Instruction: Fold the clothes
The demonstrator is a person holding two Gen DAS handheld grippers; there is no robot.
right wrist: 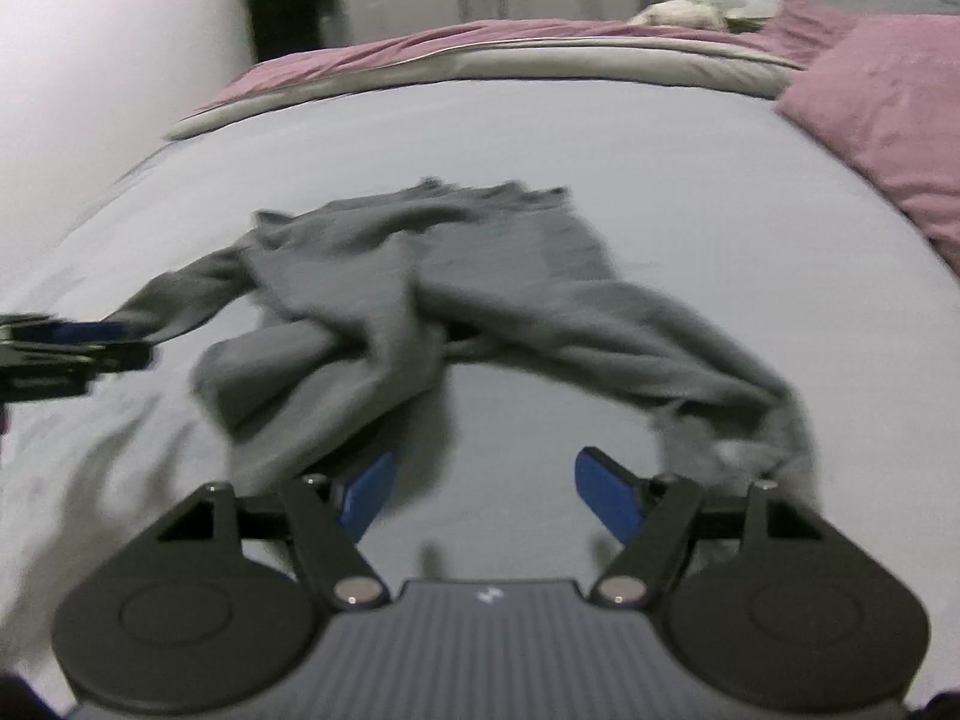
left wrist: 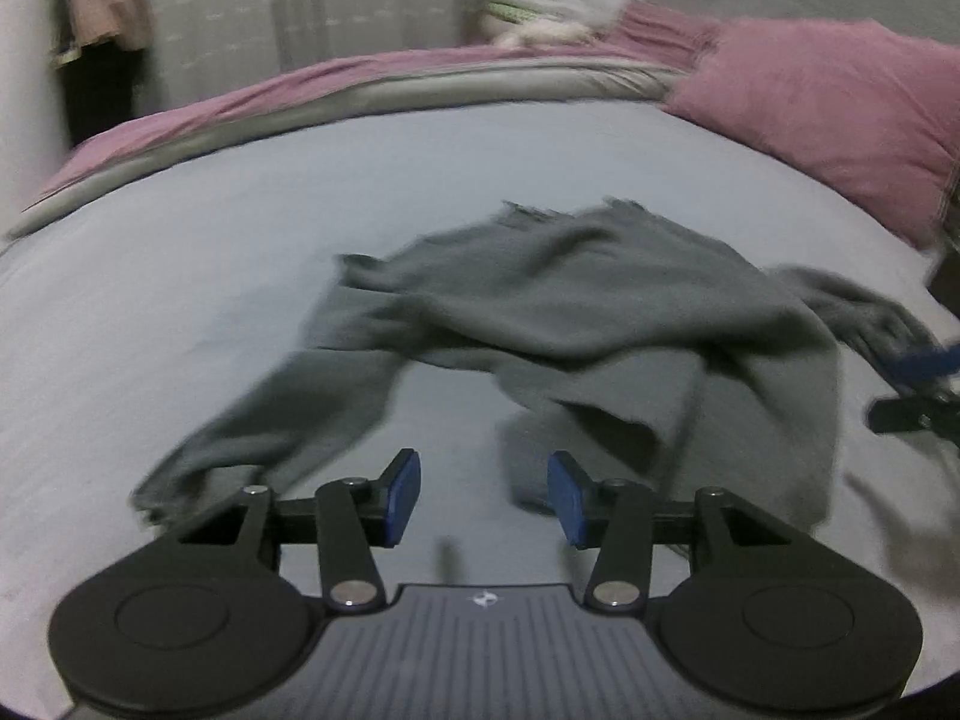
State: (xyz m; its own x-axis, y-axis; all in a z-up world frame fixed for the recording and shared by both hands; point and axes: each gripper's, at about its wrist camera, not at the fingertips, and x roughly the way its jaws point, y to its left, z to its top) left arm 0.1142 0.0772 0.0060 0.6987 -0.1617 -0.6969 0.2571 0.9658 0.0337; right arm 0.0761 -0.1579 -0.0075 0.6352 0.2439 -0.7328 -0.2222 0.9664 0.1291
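Pale grey sheet covers the bed and carries the work. Pink pillow lies at its far right corner, with a pink blanket along the far edge. Grey garment lies crumpled near the middle of the sheet, one sleeve trailing toward each gripper. Left gripper sits above the near edge of the garment, blue pads apart, nothing between them. Right gripper likewise has its blue pads spread wide, with only bare sheet between them.
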